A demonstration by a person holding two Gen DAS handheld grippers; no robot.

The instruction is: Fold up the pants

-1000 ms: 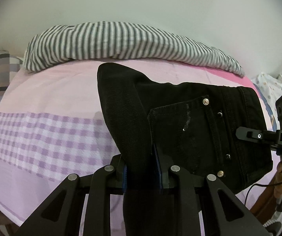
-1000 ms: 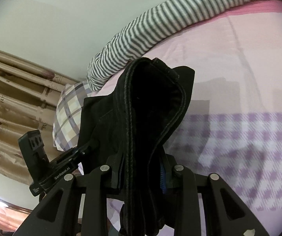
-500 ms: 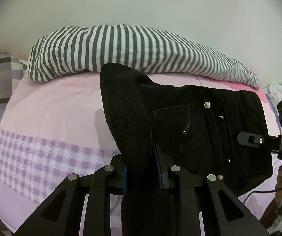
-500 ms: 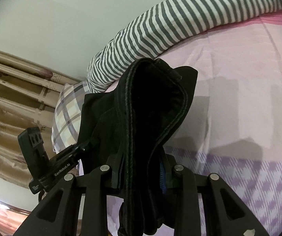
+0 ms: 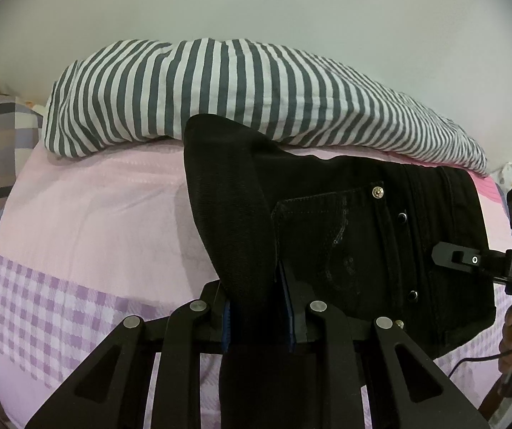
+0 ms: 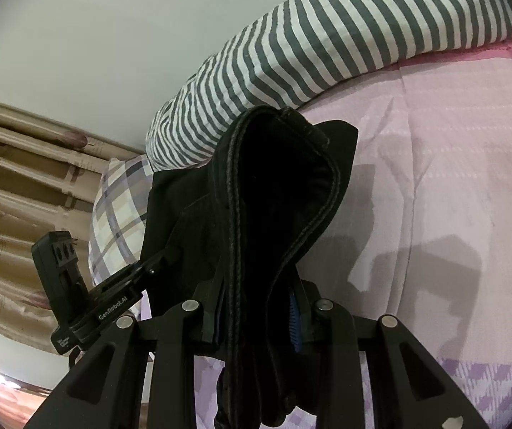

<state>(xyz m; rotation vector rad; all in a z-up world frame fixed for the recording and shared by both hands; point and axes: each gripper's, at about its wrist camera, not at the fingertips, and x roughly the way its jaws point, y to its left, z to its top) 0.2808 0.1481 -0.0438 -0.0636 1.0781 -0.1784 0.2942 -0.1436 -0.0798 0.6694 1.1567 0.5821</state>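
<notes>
Black denim pants (image 5: pixel 348 236) hang between my two grippers above a pink bed. My left gripper (image 5: pixel 257 307) is shut on one fold of the pants; a back pocket with rivets shows to its right. My right gripper (image 6: pixel 256 314) is shut on the bunched waistband end (image 6: pixel 273 186). In the left wrist view the right gripper (image 5: pixel 470 261) shows at the right edge. In the right wrist view the left gripper (image 6: pixel 113 296) shows at the lower left.
A grey-and-white striped duvet (image 5: pixel 241 89) lies along the far side of the bed against the white wall. A plaid pillow (image 6: pixel 120 207) lies at the bed's end by tan curtains (image 6: pixel 13 186). The pink sheet (image 5: pixel 88 214) has a purple checked band.
Both grippers have carried the pants forward across the bed toward the striped duvet, which now looks larger and closer. The grip on the pants is unchanged.
</notes>
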